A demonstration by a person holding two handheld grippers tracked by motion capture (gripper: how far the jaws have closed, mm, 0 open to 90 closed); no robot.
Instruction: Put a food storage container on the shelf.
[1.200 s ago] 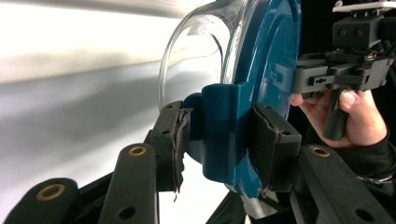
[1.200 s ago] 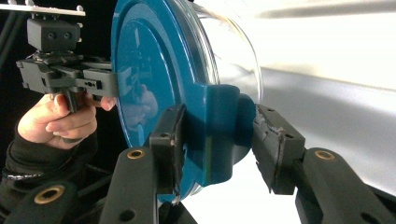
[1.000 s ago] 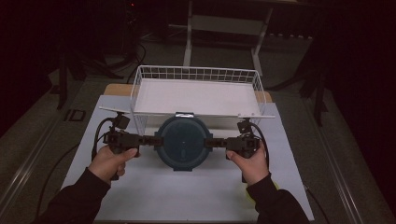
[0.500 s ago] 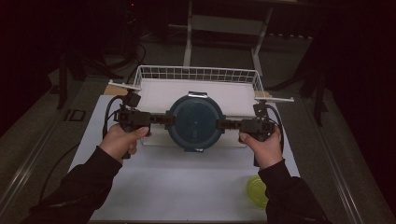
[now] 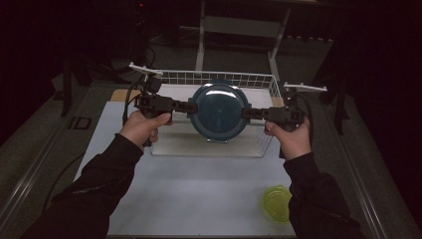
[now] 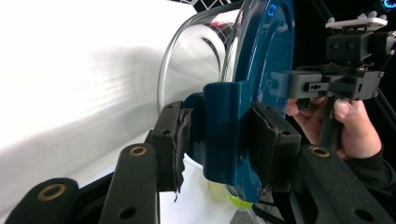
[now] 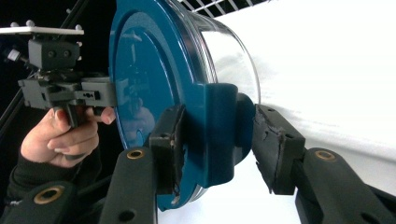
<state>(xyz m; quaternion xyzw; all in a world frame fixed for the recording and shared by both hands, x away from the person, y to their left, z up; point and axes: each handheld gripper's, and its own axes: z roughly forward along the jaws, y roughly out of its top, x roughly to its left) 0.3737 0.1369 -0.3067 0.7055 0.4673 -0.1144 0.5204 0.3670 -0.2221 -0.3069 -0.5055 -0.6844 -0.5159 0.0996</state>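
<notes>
A round clear container with a dark blue clip-on lid [image 5: 220, 112] hangs in the air over the white wire basket [image 5: 259, 82], held from both sides. My left gripper [image 5: 188, 106] is shut on the lid's left latch tab [image 6: 223, 133]. My right gripper [image 5: 247, 113] is shut on the opposite latch tab [image 7: 217, 133]. In the left gripper view the clear bowl wall [image 6: 187, 56] bulges out behind the blue lid [image 6: 261, 60]. The right gripper view shows the lid face [image 7: 144, 70] and the other hand [image 7: 60, 135] beyond it.
The wire basket stands at the far middle of the white table mat [image 5: 199, 194]. A small yellow-green lidded cup [image 5: 276, 203] sits near the front right, beside the right sleeve. Dark floor and a metal stand lie beyond the table.
Both grippers have lifted the lidded container from the mat in front of the basket, raising it up and forward over the basket. The yellow-green cup has come into sight.
</notes>
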